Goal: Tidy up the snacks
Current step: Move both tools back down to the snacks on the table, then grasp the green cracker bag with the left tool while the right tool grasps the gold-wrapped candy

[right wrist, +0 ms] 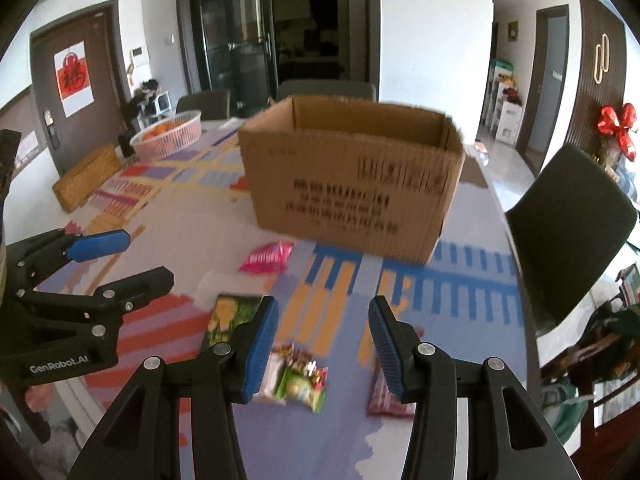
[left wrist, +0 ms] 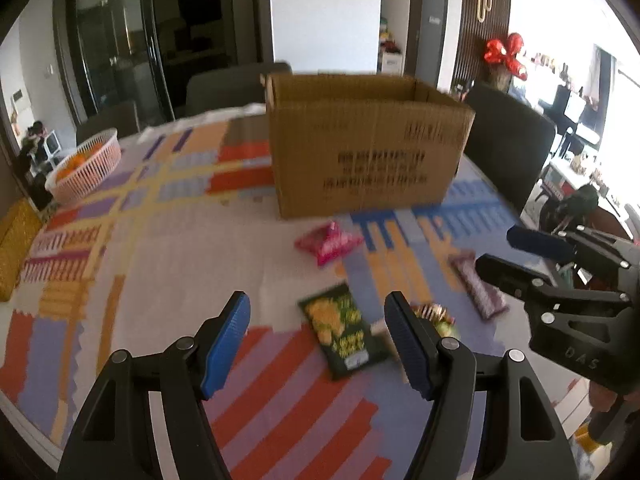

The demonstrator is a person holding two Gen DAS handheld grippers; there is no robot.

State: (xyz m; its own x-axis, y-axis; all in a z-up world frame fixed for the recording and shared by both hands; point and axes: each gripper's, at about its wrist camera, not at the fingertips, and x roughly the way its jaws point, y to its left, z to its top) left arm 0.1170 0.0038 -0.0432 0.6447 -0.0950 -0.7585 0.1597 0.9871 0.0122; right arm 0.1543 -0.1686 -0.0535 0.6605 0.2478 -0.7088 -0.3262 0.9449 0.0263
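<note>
Nothing looks packed yet: the green packet [left wrist: 343, 331], pink packet [left wrist: 328, 242], purple bar [left wrist: 478, 288] and colourful packet [right wrist: 301, 379] are all lying on the table [left wrist: 168, 248], in front of the open cardboard box [left wrist: 360, 152]. The left tool [left wrist: 316, 340] and right tool [right wrist: 322, 346] are hovering above them, jaws apart, holding nothing. A patterned cloth is covering the table; a basket [left wrist: 86, 166] of oranges and dark chairs [left wrist: 508, 140] are sitting around it

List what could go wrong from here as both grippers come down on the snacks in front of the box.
1. The green packet and the small mixed packet lie close together, so the left hand-held gripper may catch both.
2. The packets lie flat on the patterned cloth; fingers could pinch and drag the cloth.
3. The right hand-held gripper works close beside the left; they could bump.
</note>
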